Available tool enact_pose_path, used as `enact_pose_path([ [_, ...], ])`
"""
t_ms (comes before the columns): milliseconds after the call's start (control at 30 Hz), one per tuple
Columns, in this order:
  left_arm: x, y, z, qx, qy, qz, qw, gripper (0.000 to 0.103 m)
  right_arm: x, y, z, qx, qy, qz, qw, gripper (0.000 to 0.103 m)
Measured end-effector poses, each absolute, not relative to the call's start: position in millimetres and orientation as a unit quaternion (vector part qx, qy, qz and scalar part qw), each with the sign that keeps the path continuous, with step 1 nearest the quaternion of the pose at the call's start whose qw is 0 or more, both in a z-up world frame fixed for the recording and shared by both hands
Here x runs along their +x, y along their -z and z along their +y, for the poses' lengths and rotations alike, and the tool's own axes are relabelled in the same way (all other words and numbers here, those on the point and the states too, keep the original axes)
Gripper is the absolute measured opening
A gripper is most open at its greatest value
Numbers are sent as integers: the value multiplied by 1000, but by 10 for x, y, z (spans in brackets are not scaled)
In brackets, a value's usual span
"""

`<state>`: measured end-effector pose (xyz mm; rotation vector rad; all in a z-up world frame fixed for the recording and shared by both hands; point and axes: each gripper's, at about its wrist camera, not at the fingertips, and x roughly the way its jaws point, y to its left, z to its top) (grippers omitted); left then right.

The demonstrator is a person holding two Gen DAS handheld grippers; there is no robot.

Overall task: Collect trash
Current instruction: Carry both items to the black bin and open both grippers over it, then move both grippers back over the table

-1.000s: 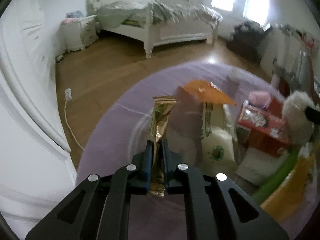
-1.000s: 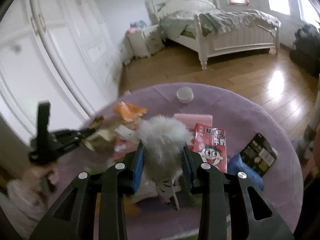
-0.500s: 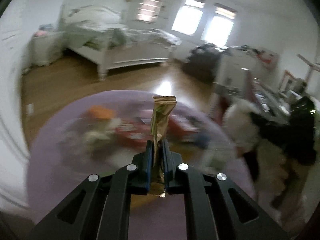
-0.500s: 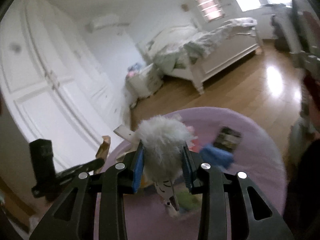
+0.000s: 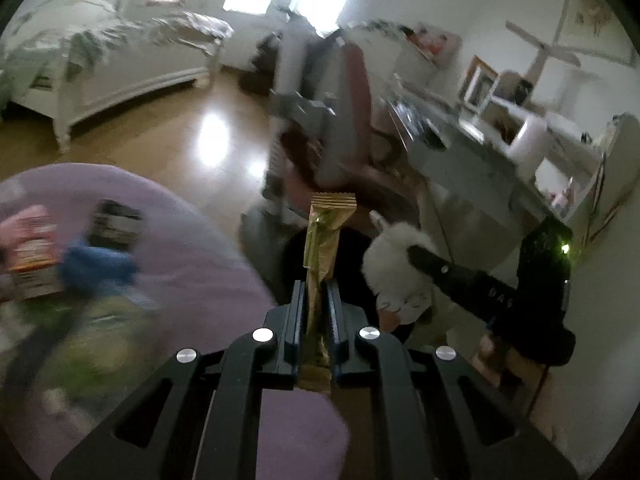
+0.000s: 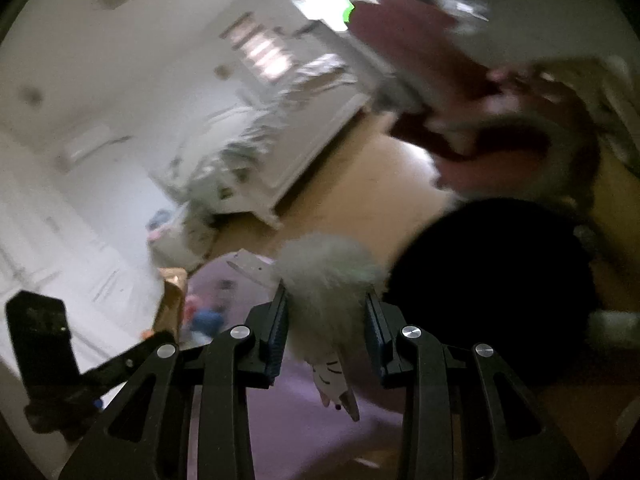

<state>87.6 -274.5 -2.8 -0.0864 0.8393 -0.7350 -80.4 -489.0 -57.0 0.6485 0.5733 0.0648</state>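
In the left wrist view, the left gripper (image 5: pixel 316 300) is clenched on a gold wrapper (image 5: pixel 325 248), a long narrow packet that stands upright between the two pads, its crimped top edge well above the fingertips and its lower end poking out below them. The wrapper is held beyond the right edge of the purple round table (image 5: pixel 192 248), which fills the near left of the scene. On the table's far left lie a blue crumpled item (image 5: pixel 98 266), a dark packet (image 5: pixel 118 226) just beyond it, and a red and white packet (image 5: pixel 30 248) at the left edge; all three are blurred. To the right of the wrapper, the right gripper (image 5: pixel 404 256) reaches in from the right side, grasping a white fluffy item (image 5: pixel 394 268). Behind and below both held things is a dark round opening (image 5: pixel 356 276), possibly a bin, though the blur makes it hard to be sure. A white bed (image 5: pixel 120 64) stands far left on the wooden floor.

In the right wrist view, the right gripper (image 6: pixel 326 320) has its fingers closed against both sides of the white fluffy item (image 6: pixel 328 288), which bulges above the pads, while a pale striped tag hangs below them. Just to its right is a large black round shape (image 6: pixel 500 280), close beside the fluffy item. At near left the left gripper (image 6: pixel 160 340) shows as a black arm, with the gold wrapper (image 6: pixel 174 292) rising from it. The purple table (image 6: pixel 288 420) lies beneath.
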Motion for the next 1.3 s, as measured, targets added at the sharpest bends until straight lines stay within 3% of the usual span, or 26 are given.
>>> enact_pose_path([
  [300,1119,560,-3717,-4,367,463,807,13,-776,1176,-5367,361,16,316,877,37],
  [400,1154,671,-3911,16,366,470,803,18,-737,1255,-5436,377,19,318,870,52],
  [433,1159,687,-3933,18,366,472,802,30,-710,1266,-5469,379,20,317,869,60],
  [467,1165,694,-3964,18,364,474,802,54,-723,1274,-5487,380,23,315,870,68],
  [500,1180,700,-3958,17,360,472,805,68,-716,1256,-5508,380,25,311,871,70],
  [533,1167,672,-3937,12,354,461,814,90,-737,1243,-5538,381,26,307,872,70],
  [567,1147,628,-3906,6,352,447,823,95,-744,1228,-5551,379,27,306,873,70],
  [967,819,179,-3307,-4,336,408,849,97,-656,929,-5169,368,-23,310,876,77],
  [1300,467,-173,-1784,30,187,343,920,97,-369,504,-3978,311,-164,364,863,84],
])
